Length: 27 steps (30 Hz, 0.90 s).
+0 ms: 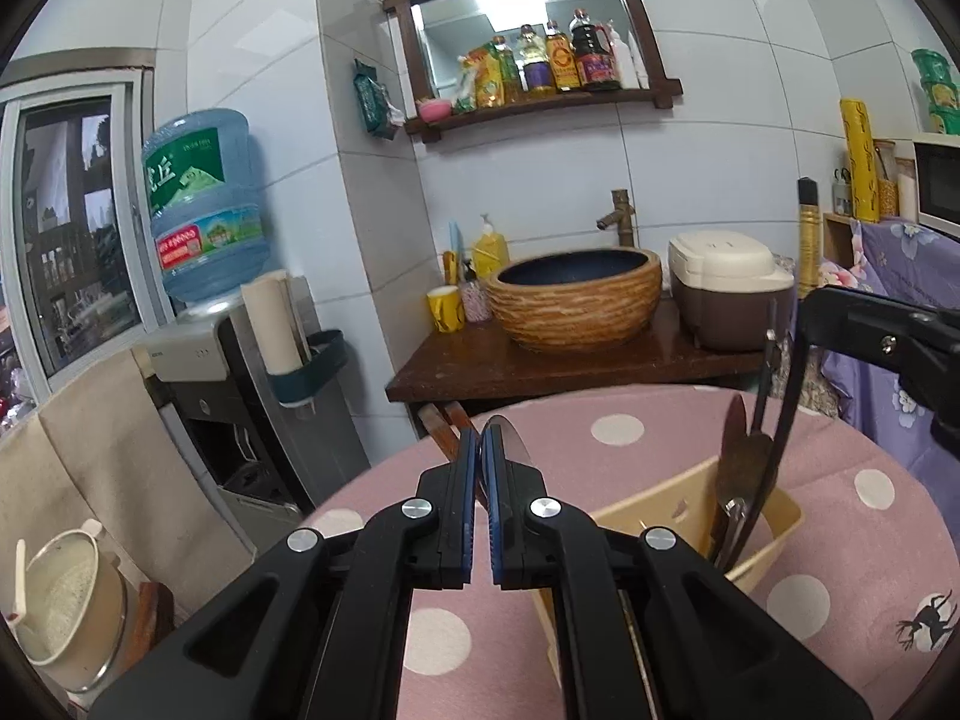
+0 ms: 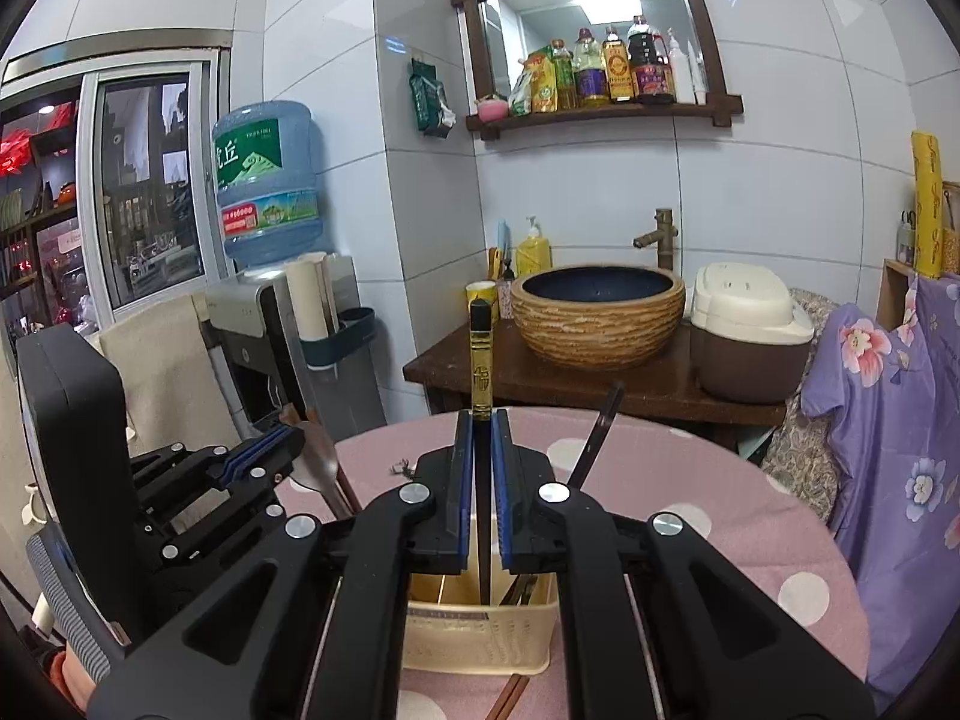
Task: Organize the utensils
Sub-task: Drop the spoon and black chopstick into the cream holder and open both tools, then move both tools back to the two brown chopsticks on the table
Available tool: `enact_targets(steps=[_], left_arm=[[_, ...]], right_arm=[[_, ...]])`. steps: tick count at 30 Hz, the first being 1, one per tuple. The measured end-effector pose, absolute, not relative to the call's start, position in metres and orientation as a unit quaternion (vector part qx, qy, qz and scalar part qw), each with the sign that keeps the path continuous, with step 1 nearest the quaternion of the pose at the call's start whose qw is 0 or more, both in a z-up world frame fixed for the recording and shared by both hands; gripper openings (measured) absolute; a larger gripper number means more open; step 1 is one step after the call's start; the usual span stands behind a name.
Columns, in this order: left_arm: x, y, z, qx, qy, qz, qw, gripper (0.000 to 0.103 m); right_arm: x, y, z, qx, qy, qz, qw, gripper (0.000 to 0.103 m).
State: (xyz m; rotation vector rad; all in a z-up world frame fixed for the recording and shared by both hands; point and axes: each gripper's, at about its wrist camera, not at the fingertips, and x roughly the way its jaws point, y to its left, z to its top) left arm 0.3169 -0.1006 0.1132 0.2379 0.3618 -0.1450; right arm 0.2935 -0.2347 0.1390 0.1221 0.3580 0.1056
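Note:
My left gripper is shut on a metal spoon with a brown handle, held above the pink dotted table. It also shows at the left of the right wrist view, with the spoon in it. My right gripper is shut on black chopsticks with a gold band, held upright with their lower end inside the cream utensil holder. In the left wrist view the holder holds a dark spatula and other utensils, and the chopsticks stand above it.
Brown chopsticks lie on the table in front of the holder. Behind the table a wooden counter carries a basin and a rice cooker. A water dispenser stands at left, a floral cloth at right.

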Motion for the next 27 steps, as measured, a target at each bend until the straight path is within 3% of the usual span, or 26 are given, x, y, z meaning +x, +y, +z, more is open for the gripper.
enact_targets(steps=[19, 21, 23, 24, 27], left_arm=[[0.294, -0.1, 0.075, 0.092, 0.199, -0.127, 0.967, 0.008], [0.289, -0.098, 0.074, 0.089, 0.197, -0.13, 0.968, 0.015], [0.281, -0.093, 0.072, 0.082, 0.195, -0.133, 0.968, 0.044], [0.277, -0.09, 0.072, 0.075, 0.193, -0.135, 0.969, 0.05], [0.262, -0.082, 0.068, 0.067, 0.192, -0.134, 0.97, 0.063]], right_arm=[[0.283, -0.238, 0.094, 0.07, 0.205, 0.066, 0.974, 0.003], [0.279, -0.237, 0.092, 0.066, 0.204, 0.067, 0.974, 0.003], [0.272, -0.236, 0.092, 0.06, 0.198, 0.064, 0.976, 0.005], [0.268, -0.235, 0.091, 0.058, 0.197, 0.063, 0.977, 0.01], [0.253, -0.239, 0.088, 0.07, 0.192, 0.063, 0.977, 0.046]])
